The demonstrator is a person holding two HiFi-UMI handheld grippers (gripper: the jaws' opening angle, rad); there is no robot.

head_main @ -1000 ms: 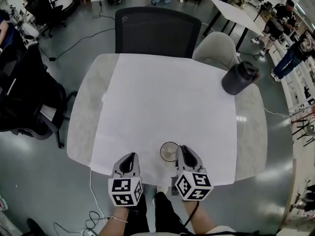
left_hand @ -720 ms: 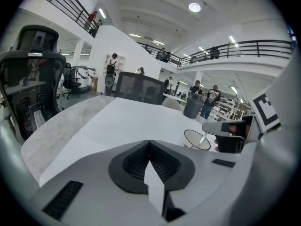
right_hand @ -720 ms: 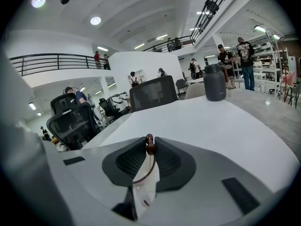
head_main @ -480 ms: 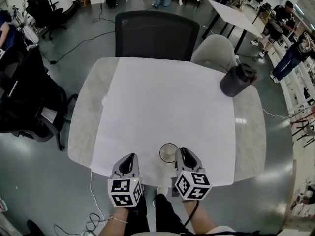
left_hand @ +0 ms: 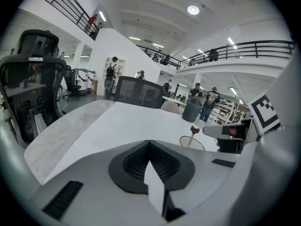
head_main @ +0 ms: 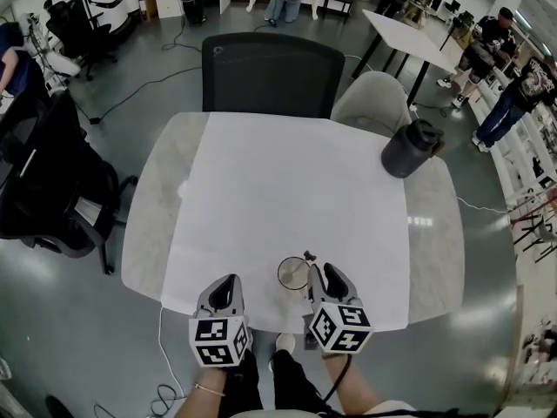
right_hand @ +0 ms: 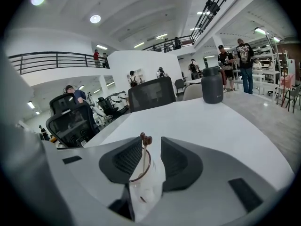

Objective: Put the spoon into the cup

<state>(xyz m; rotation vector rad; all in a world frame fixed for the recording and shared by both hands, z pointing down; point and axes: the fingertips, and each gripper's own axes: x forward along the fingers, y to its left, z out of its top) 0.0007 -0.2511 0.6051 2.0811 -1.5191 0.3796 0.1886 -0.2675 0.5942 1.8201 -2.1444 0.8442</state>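
A clear glass cup (head_main: 294,273) stands on the white sheet near the table's front edge. A thin spoon (head_main: 306,257) with a brown knobbed end leans upright inside it. My right gripper (head_main: 318,273) sits just right of the cup, jaws apart. In the right gripper view the cup (right_hand: 142,182) and the spoon (right_hand: 145,139) show in the gap of the right gripper (right_hand: 151,142), with neither jaw pressing on them. My left gripper (head_main: 228,282) is left of the cup and holds nothing. Its jaws meet in the left gripper view (left_hand: 149,147), where the cup (left_hand: 192,143) lies off to the right.
A white sheet (head_main: 287,181) covers the marble table (head_main: 148,225). A dark lidded canister (head_main: 411,149) stands at the far right. A black chair (head_main: 271,64) and a grey chair (head_main: 376,98) are behind the table, and a black office chair (head_main: 43,181) is at the left.
The spoon's brown end now shows above the cup's rim beside the right gripper; it was not visible before. Both grippers have hardly moved.
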